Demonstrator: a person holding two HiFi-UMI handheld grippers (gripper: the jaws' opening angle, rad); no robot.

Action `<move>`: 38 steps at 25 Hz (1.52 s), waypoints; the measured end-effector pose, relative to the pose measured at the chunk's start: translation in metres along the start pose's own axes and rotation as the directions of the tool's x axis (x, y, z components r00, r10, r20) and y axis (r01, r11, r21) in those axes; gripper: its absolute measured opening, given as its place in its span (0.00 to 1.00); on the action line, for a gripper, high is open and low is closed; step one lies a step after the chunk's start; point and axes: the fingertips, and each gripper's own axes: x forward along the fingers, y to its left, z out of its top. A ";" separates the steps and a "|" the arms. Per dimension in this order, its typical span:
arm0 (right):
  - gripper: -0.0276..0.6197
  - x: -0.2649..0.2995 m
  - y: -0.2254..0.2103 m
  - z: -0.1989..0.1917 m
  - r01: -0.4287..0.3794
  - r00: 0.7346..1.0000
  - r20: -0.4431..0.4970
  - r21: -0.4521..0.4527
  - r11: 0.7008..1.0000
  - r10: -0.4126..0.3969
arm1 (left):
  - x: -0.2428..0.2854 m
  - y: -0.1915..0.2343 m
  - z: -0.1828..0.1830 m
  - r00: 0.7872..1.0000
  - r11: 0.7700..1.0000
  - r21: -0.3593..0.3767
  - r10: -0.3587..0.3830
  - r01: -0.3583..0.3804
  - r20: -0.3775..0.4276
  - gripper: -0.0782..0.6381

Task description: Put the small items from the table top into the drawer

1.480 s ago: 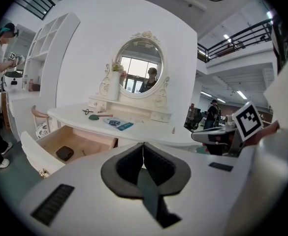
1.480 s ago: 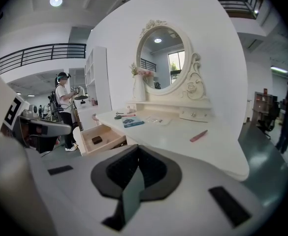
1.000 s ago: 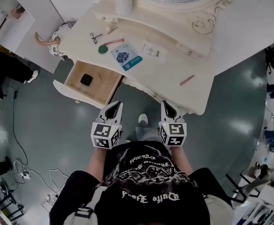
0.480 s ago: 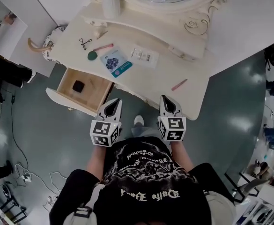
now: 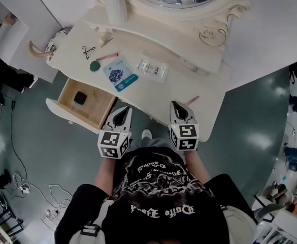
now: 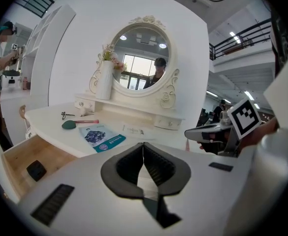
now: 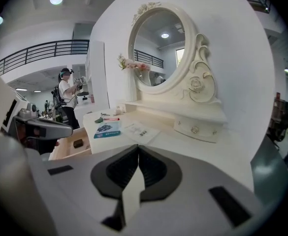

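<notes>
Left gripper [image 5: 123, 112] hangs near us, jaws pressed together on nothing, beside the open drawer [image 5: 101, 110]; inside that drawer we see one small black block [image 5: 79, 98], so we judge the job barely begun; across the table top [image 5: 153, 93], from left to right, lie a scissor-like tool [image 5: 87, 50], a green pad [image 5: 94, 65], a blue packet [image 5: 120, 75], a clear packet [image 5: 153, 70] and, at the near right edge, a pink stick [image 5: 191, 100], all left to stow; right gripper [image 5: 177, 108], jaws likewise closed and empty, hovers just beside that stick.
</notes>
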 end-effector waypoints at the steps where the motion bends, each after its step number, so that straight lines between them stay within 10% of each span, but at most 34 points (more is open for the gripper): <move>1: 0.06 0.003 0.000 0.003 -0.010 1.000 0.002 -0.009 1.000 0.010 | 0.002 0.000 0.000 1.000 1.000 -0.002 0.007 -0.007 0.000 0.13; 38: 0.37 0.128 0.074 0.060 -0.245 0.968 -0.132 -0.310 0.919 0.213 | -0.035 0.101 -0.003 0.976 0.973 -0.076 0.214 -0.216 -0.029 0.13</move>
